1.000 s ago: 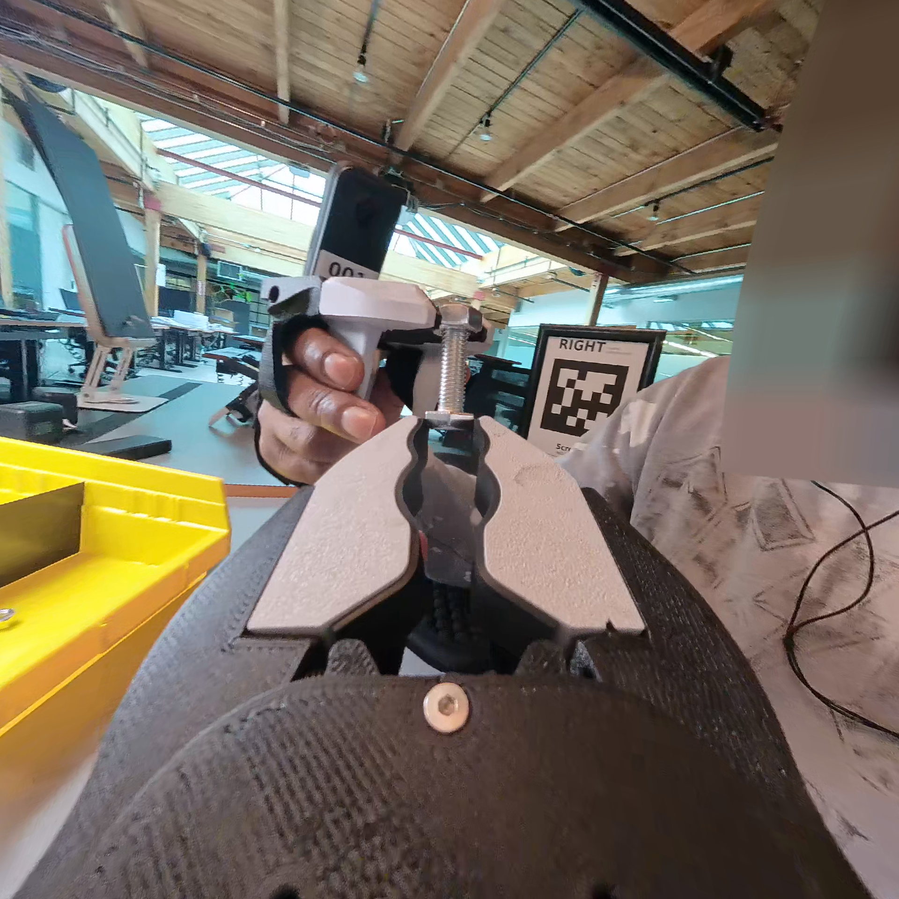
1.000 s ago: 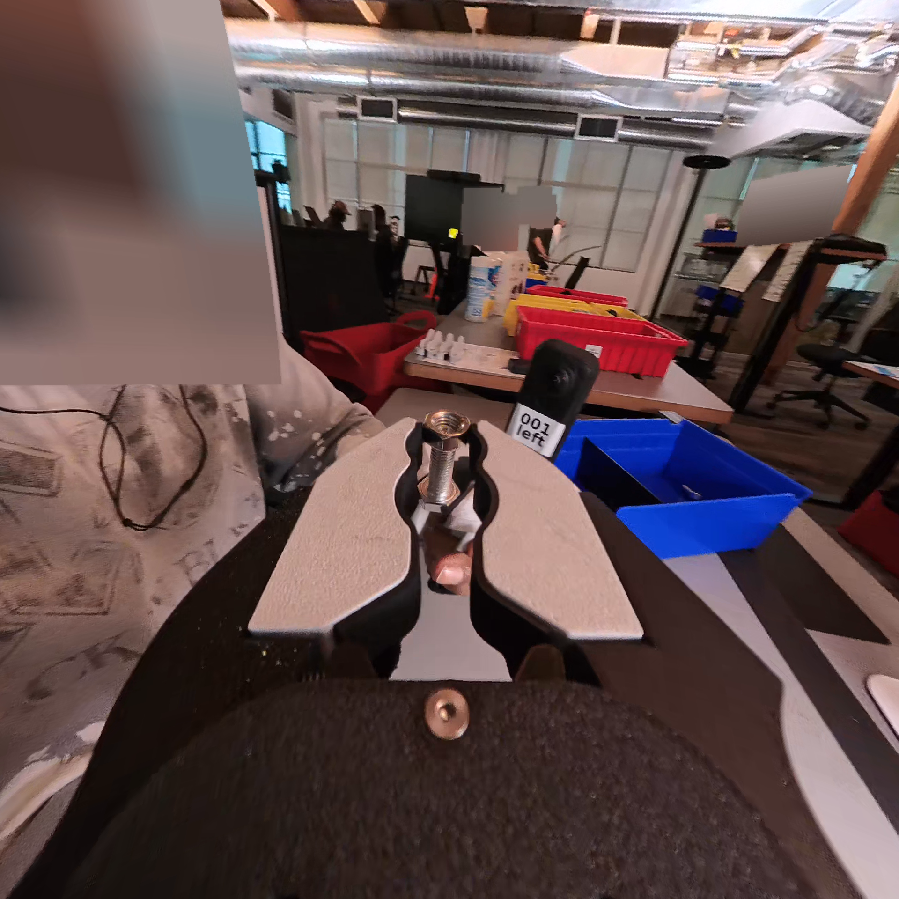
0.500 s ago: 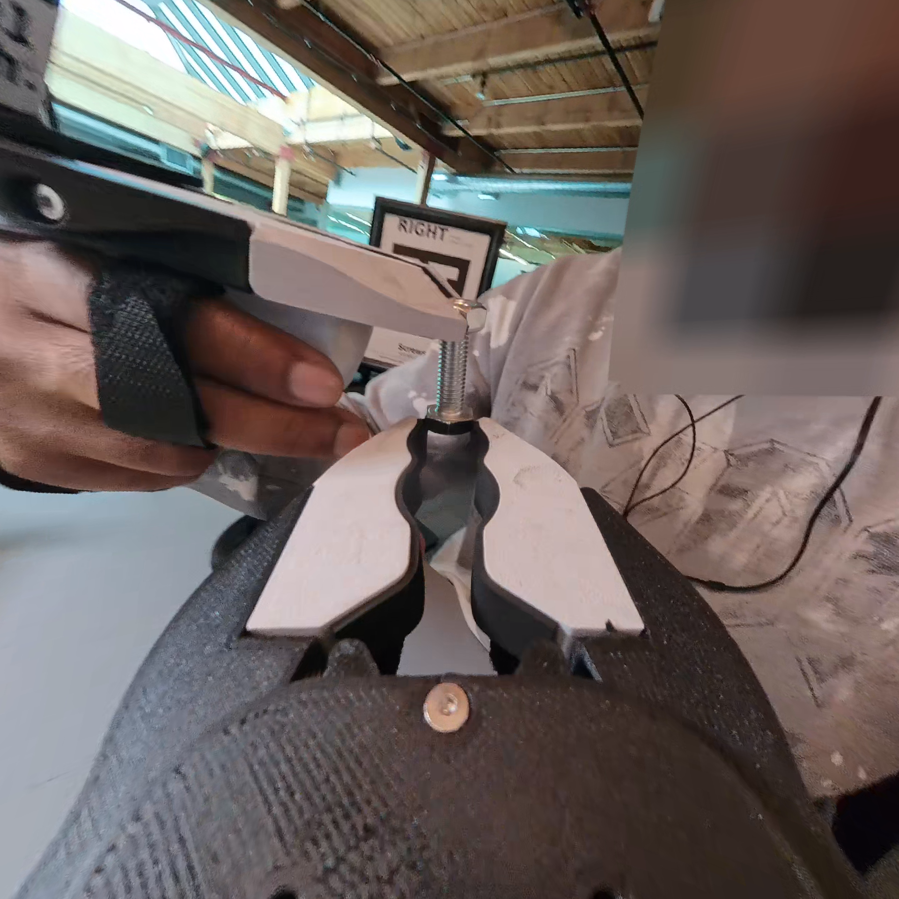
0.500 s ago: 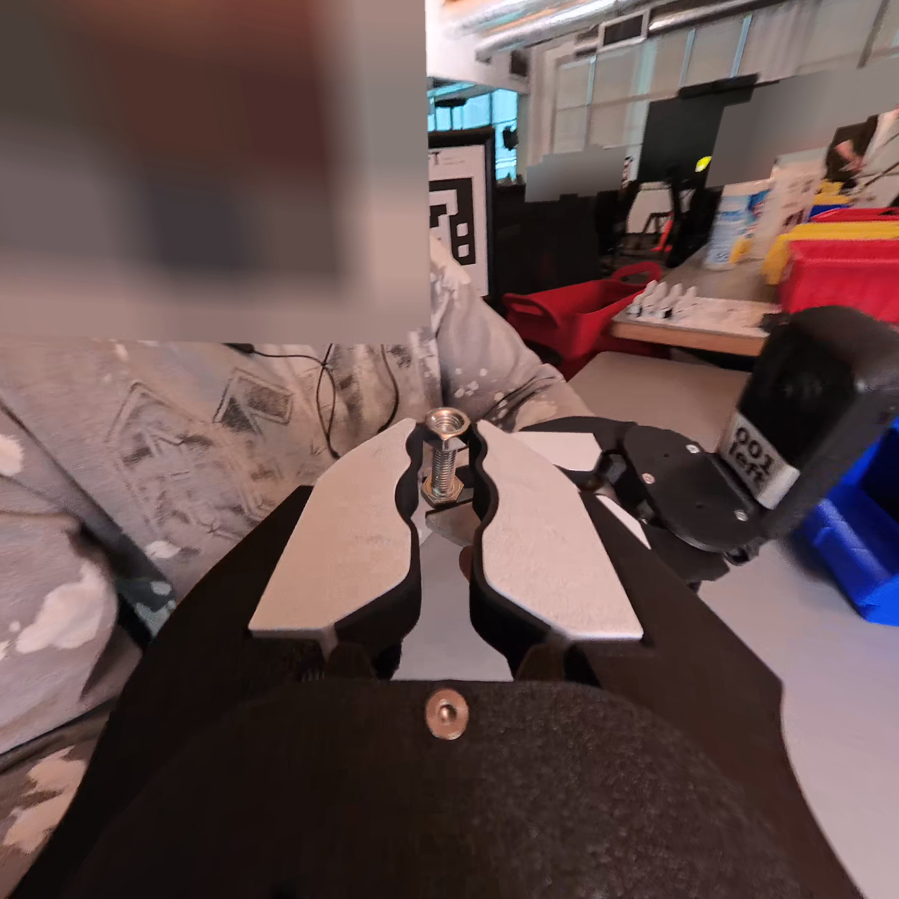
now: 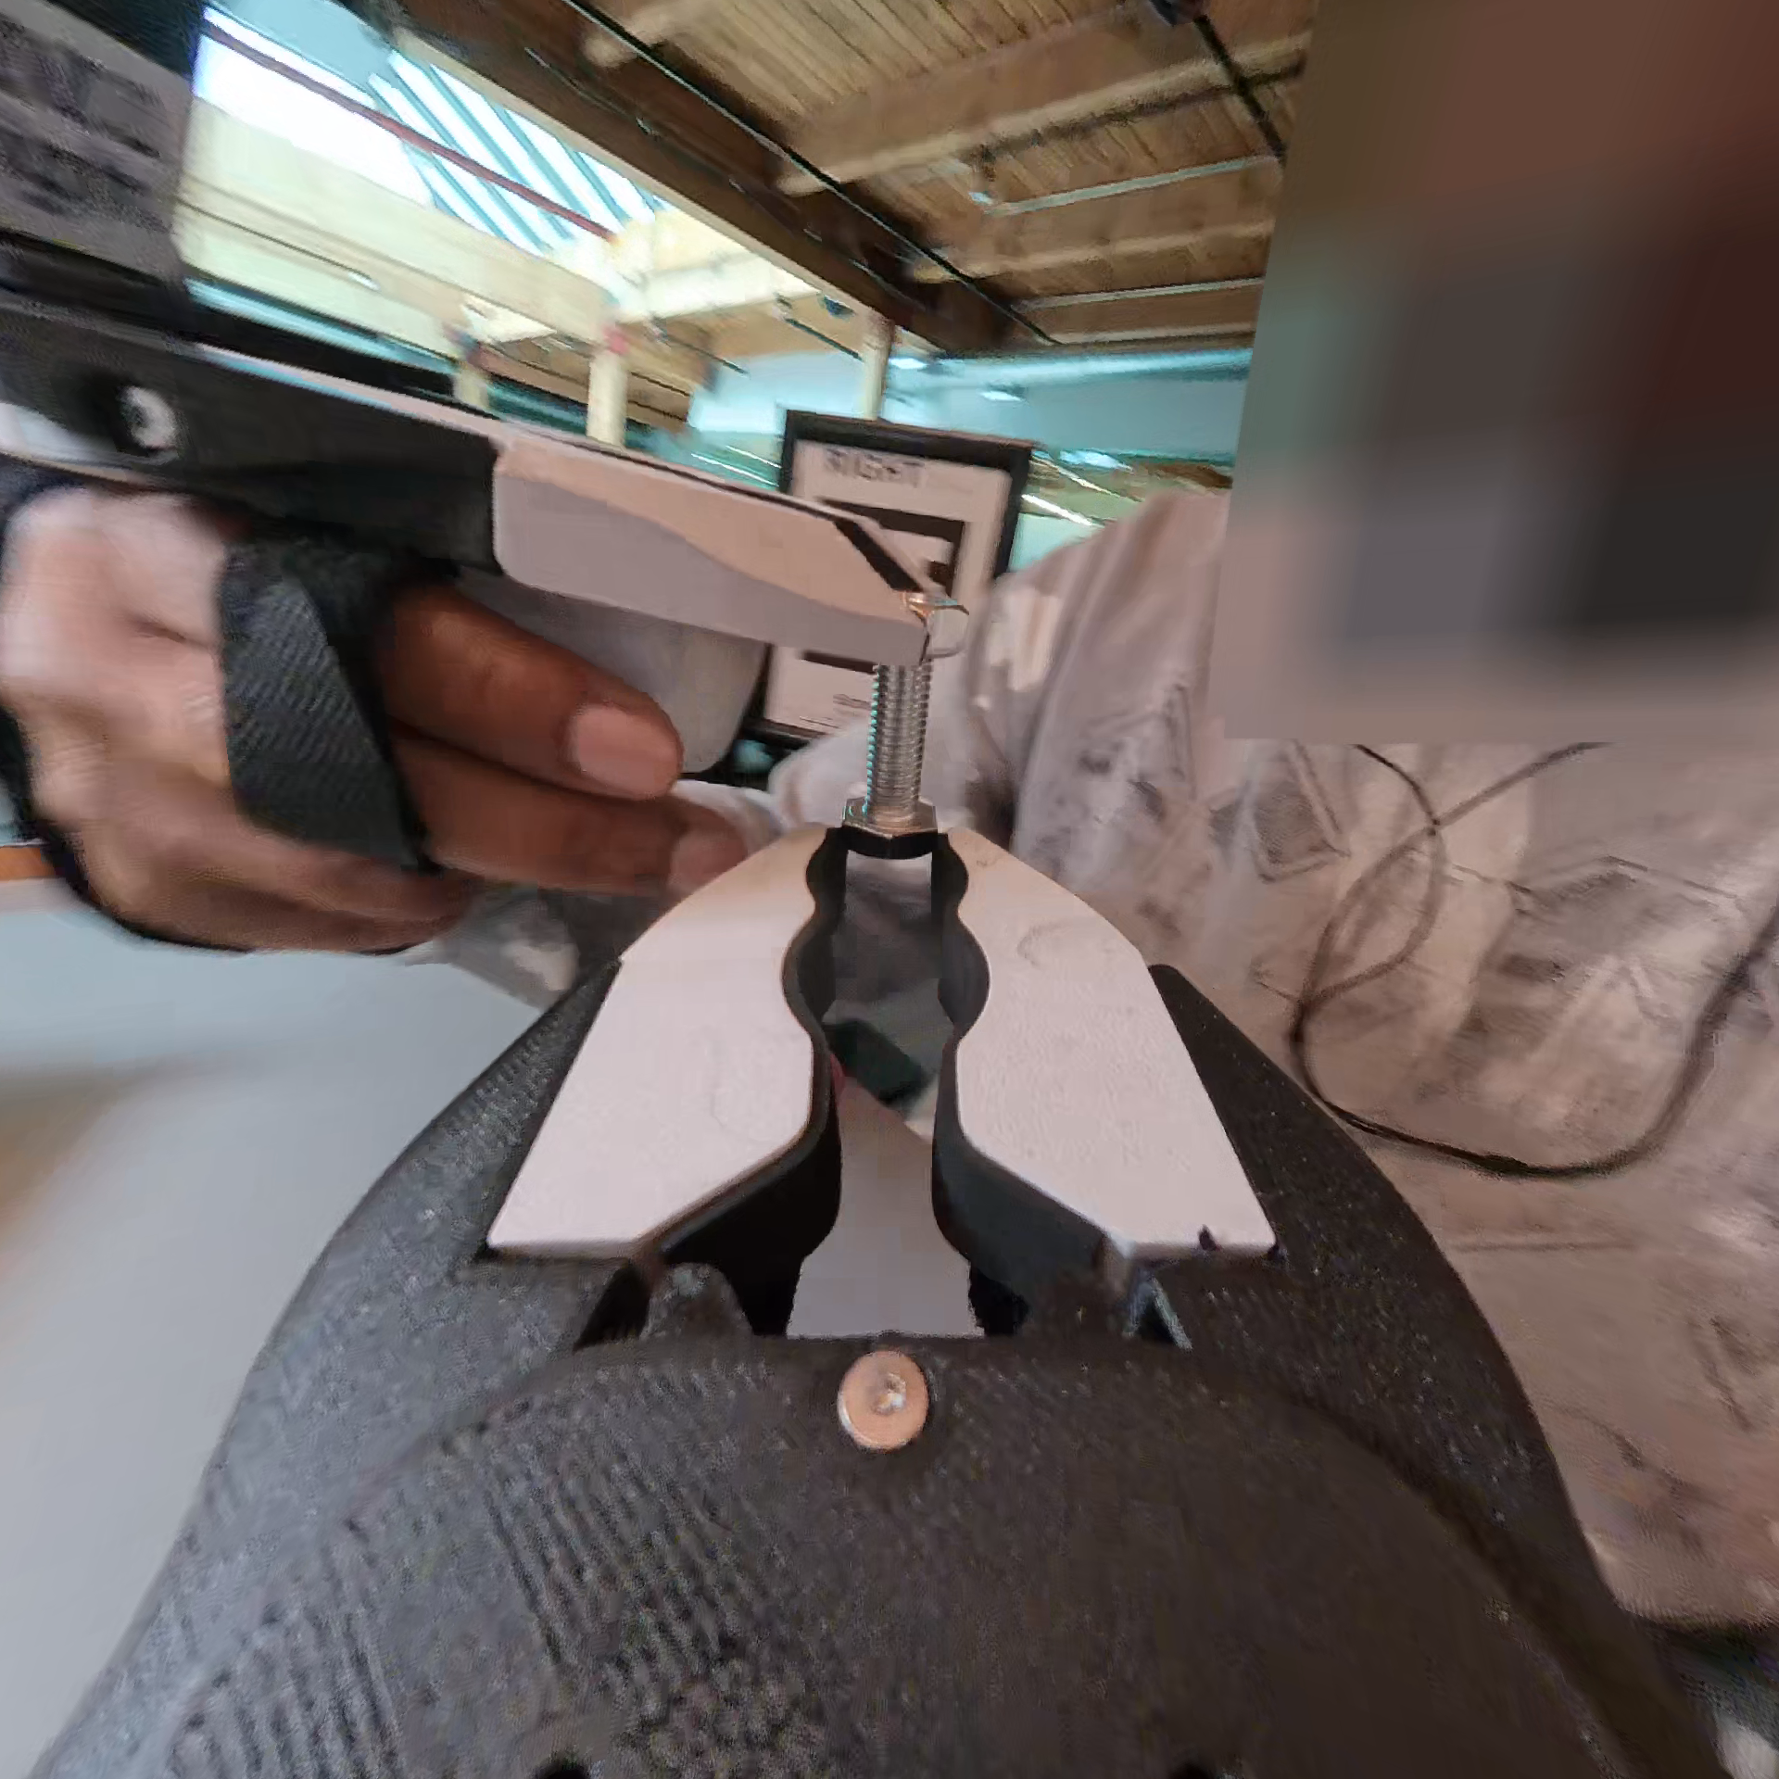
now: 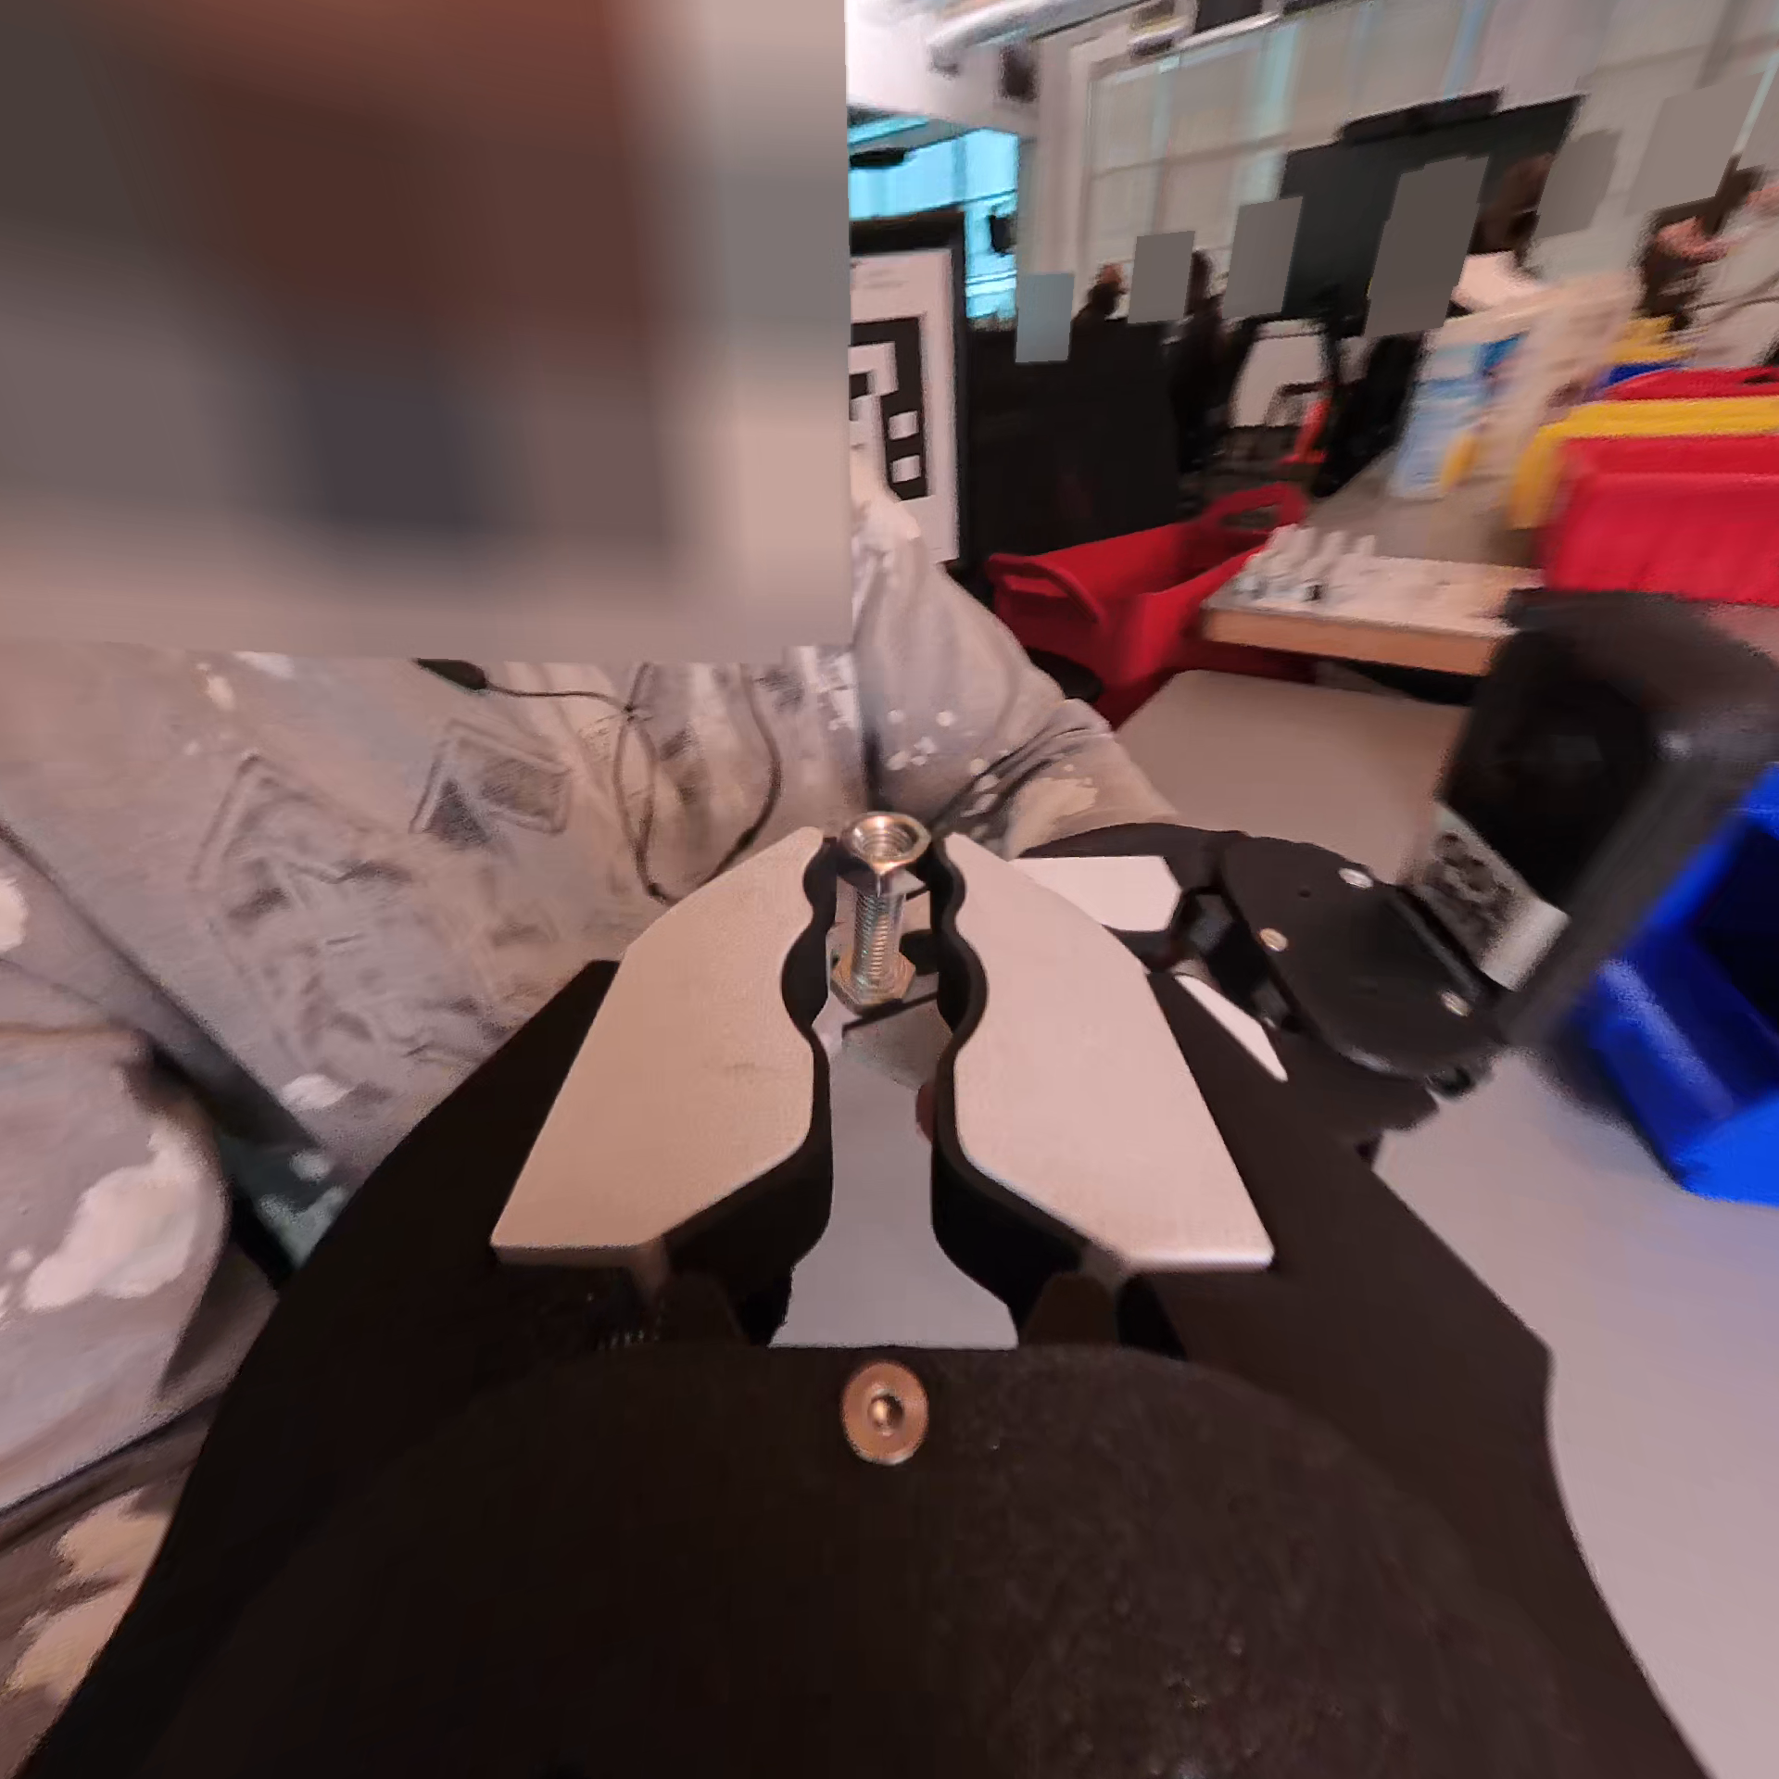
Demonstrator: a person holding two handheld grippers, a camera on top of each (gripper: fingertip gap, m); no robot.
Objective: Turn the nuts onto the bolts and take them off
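A silver bolt [image 5: 895,741] stands between my two grippers, held in the air. In the left wrist view my left gripper [image 5: 888,847] is shut on the hex nut [image 5: 890,823] at the bolt's lower end. My right gripper [image 5: 929,626] comes in from the left, held by a hand [image 5: 289,732], and is shut on the bolt's head. In the right wrist view my right gripper [image 6: 881,862] grips the bolt's head [image 6: 881,847]. The threaded shank [image 6: 866,929] runs down to the nut [image 6: 866,982]. The left gripper's black body [image 6: 1348,963] lies to the right.
The person's grey patterned shirt [image 5: 1444,963] with a black cable is close behind the bolt. A framed marker sign [image 5: 905,539] stands farther back. A blue bin [image 6: 1694,1011] sits on the grey table [image 6: 1540,1348] at the right, and a red basket [image 6: 1155,597] is beyond it. The left gripper's tips are roughly 4 cm from the right gripper's.
Both grippers have turned about the bolt: the right gripper, seen head-on one second ago, now lies sideways across the left wrist view. Both keep their hold on bolt and nut.
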